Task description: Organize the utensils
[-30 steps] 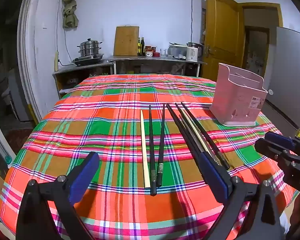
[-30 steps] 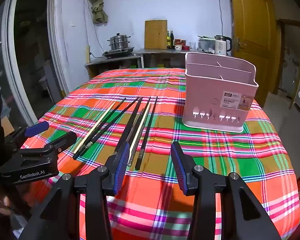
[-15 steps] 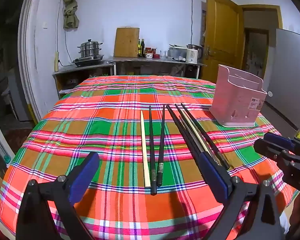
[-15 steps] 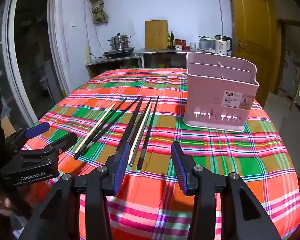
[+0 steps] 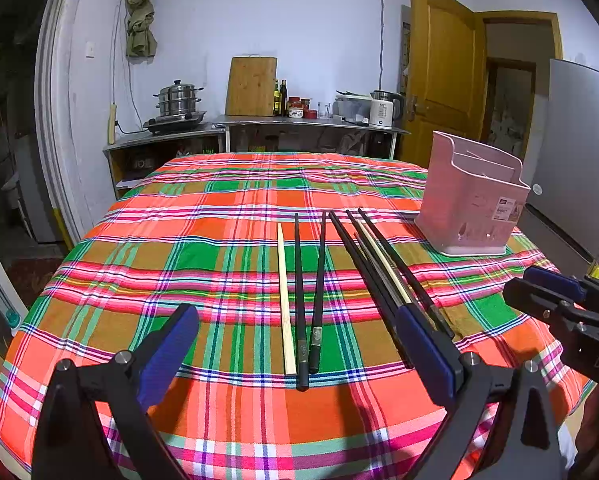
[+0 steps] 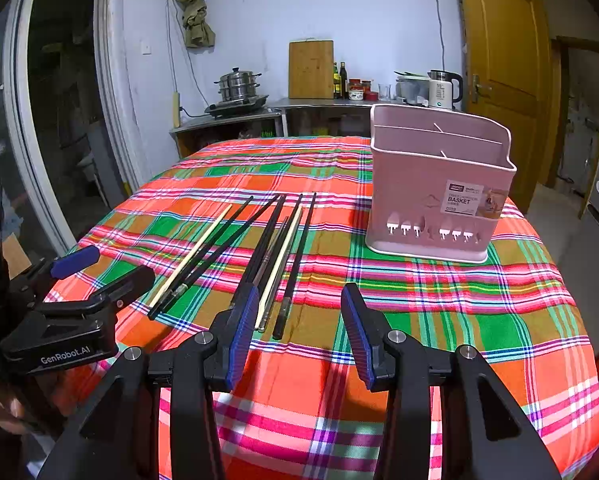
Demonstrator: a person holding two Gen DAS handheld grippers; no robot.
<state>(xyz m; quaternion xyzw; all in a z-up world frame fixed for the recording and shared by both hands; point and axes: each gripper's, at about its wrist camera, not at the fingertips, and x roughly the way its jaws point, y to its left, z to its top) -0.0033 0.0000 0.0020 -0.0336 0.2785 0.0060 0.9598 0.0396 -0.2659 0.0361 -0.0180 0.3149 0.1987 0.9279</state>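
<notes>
Several chopsticks lie side by side on the plaid tablecloth. One pale wooden chopstick and two black chopsticks form the left group. A tighter bundle of black and pale chopsticks lies to their right, also seen as the bundle. A pink utensil basket stands upright at the right, its compartments showing nothing inside. My left gripper hovers open over the near ends of the left group. My right gripper is open just before the bundle's near ends. Neither holds anything.
The table's near edge runs under both grippers. Behind the table stands a counter with a steamer pot, cutting board, bottles and kettle. A wooden door is open at the back right. Each gripper shows at the other view's edge.
Both grippers have only drifted slightly. The chopsticks and the basket have not moved.
</notes>
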